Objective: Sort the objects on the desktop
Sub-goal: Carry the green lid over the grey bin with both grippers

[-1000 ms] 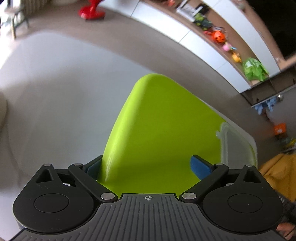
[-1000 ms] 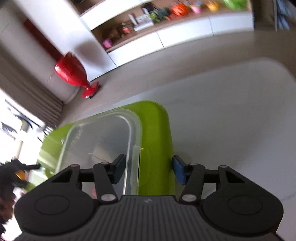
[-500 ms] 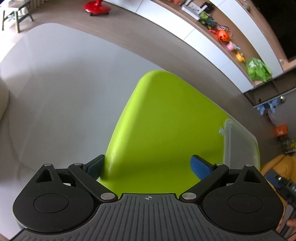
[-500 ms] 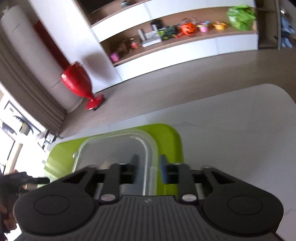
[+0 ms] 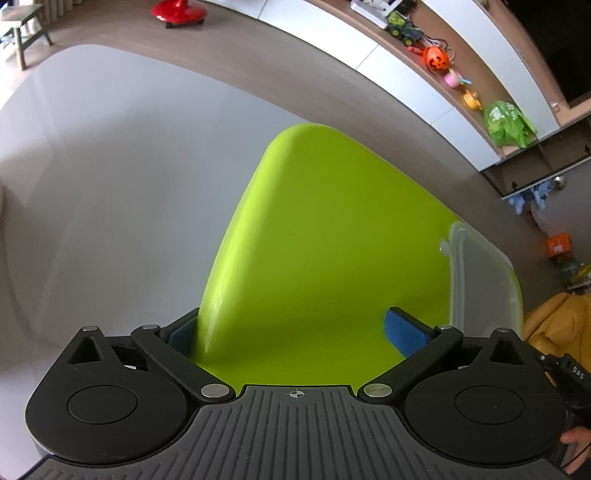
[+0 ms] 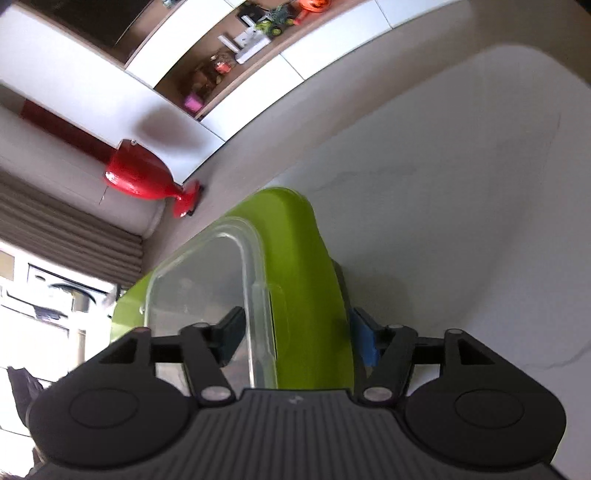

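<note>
A lime green tray point(image 5: 325, 229) lies on the white table point(image 5: 110, 155). A clear plastic container point(image 5: 480, 280) stands on the tray's right end. My left gripper point(image 5: 291, 328) is open wide astride the tray's near left edge, with one pad outside the rim and the blue pad over the tray floor. In the right wrist view my right gripper point(image 6: 297, 338) spans the clear container's point(image 6: 207, 280) wall and the tray's point(image 6: 306, 266) rim. Its jaws are opening; the left pad is inside the container and the blue pad stands just outside the tray's edge.
Bare white tabletop point(image 6: 461, 206) stretches to the right of the tray. On the floor beyond stand a red vase point(image 6: 140, 177) and a small stool point(image 5: 22, 26). A wall shelf point(image 5: 443, 62) holds toys. A person's yellow sleeve point(image 5: 557, 325) is at the right edge.
The right gripper's jaws narrowed around the container wall, then spread again, and the gripper rolled so its view now tilts. The left gripper and the tray stay as they were.
</note>
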